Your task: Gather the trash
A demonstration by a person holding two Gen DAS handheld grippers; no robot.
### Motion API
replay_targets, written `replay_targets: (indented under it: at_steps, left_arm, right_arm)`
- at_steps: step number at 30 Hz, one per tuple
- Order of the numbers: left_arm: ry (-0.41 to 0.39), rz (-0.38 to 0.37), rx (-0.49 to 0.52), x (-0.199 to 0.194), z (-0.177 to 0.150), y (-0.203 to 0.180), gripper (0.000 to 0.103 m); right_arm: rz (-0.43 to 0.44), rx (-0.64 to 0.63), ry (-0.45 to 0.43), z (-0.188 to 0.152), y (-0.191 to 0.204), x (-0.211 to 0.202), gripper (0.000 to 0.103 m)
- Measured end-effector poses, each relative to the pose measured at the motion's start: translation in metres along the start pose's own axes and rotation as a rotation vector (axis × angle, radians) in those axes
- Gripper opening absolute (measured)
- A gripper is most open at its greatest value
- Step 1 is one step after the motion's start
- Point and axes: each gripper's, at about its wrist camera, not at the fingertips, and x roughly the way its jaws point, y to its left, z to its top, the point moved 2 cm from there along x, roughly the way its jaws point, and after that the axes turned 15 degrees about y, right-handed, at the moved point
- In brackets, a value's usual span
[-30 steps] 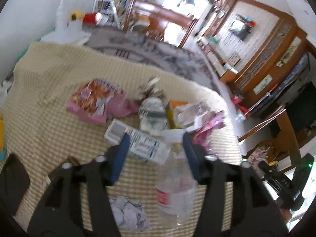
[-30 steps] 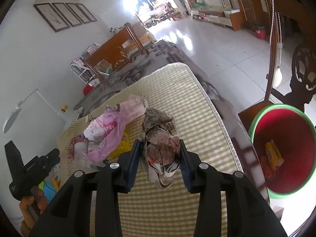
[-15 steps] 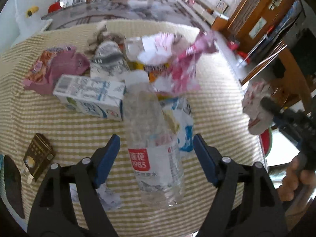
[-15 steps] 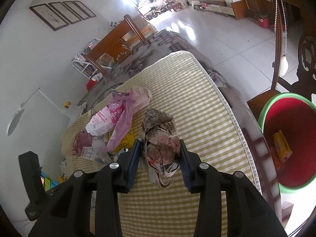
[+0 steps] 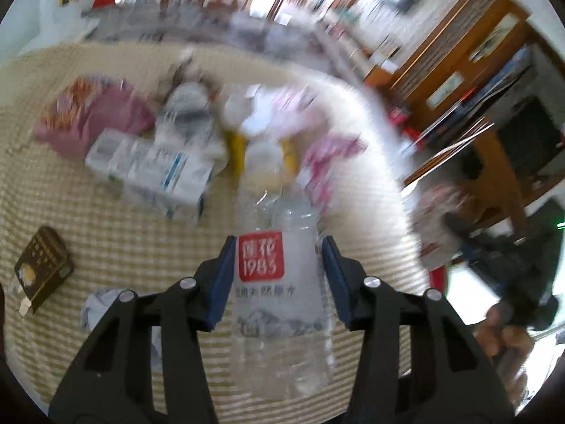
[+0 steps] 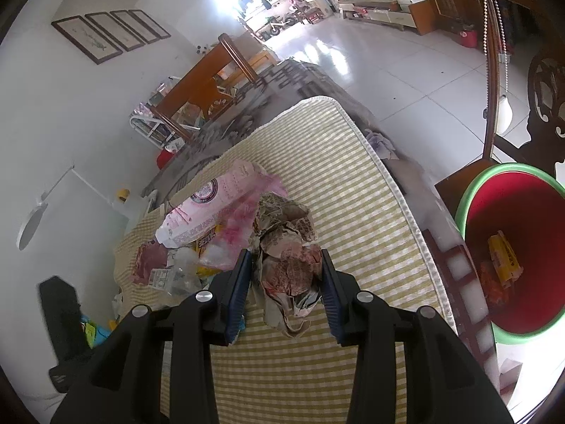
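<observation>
A clear plastic bottle (image 5: pixel 282 335) with a red label lies on the yellow checked cloth (image 5: pixel 116 240). My left gripper (image 5: pixel 278 243) straddles it and its jaws are closing, blue pads against the bottle's sides. The left wrist view is blurred. My right gripper (image 6: pixel 285 258) is shut on a crumpled printed paper wad (image 6: pixel 286 233), held above the cloth (image 6: pixel 317 162). A red bucket with a green rim (image 6: pixel 469 190) stands low to the right of the table, with wrappers inside.
A trash pile lies further back: a white carton (image 5: pixel 148 166), a pink wrapper (image 5: pixel 91 116), a pink-and-white bag (image 6: pixel 219 194). A crumpled white paper (image 5: pixel 102 304) and a small dark box (image 5: pixel 42 265) lie near left. A person's hand (image 5: pixel 505 332) shows at right.
My left gripper opened wide, moved in over the bottle and narrowed onto it. The right gripper has kept still with the paper wad.
</observation>
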Motion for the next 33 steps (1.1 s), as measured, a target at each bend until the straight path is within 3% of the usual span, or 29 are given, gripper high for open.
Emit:
replay_targets:
  at_steps: [4, 8, 13, 18, 22, 26, 30, 32, 33]
  left_arm:
    - [-0.120, 0.039, 0.066, -0.018, -0.008, -0.021, 0.043]
    - [-0.192, 0.000, 0.126, -0.029, -0.014, -0.041, 0.043]
    - [-0.222, -0.075, 0.220, -0.027, -0.016, -0.085, 0.043]
    - [-0.124, -0.205, 0.288, 0.009, 0.001, -0.147, 0.043]
    - [-0.020, -0.265, 0.375, 0.043, 0.009, -0.203, 0.043]
    - [0.059, -0.275, 0.463, 0.073, 0.006, -0.249, 0.043]
    - [0.157, -0.308, 0.493, 0.103, -0.001, -0.273, 0.044]
    - [0.195, -0.292, 0.516, 0.114, -0.005, -0.281, 0.044]
    - [0.203, -0.261, 0.521, 0.119, -0.006, -0.282, 0.051]
  right_arm:
    - [-0.011, -0.009, -0.037, -0.005, -0.002, -0.012, 0.037]
    - [0.037, 0.015, -0.093, -0.011, -0.010, -0.034, 0.037]
    - [0.110, 0.094, -0.207, -0.024, -0.038, -0.082, 0.037]
    - [0.118, 0.192, -0.273, -0.031, -0.078, -0.120, 0.037]
    - [0.027, 0.251, -0.320, -0.035, -0.107, -0.138, 0.038]
    - [-0.050, 0.342, -0.344, -0.044, -0.144, -0.142, 0.038]
    - [-0.063, 0.407, -0.340, -0.051, -0.173, -0.137, 0.039]
    - [-0.076, 0.425, -0.345, -0.052, -0.180, -0.134, 0.050]
    - [-0.084, 0.437, -0.348, -0.052, -0.183, -0.132, 0.056]
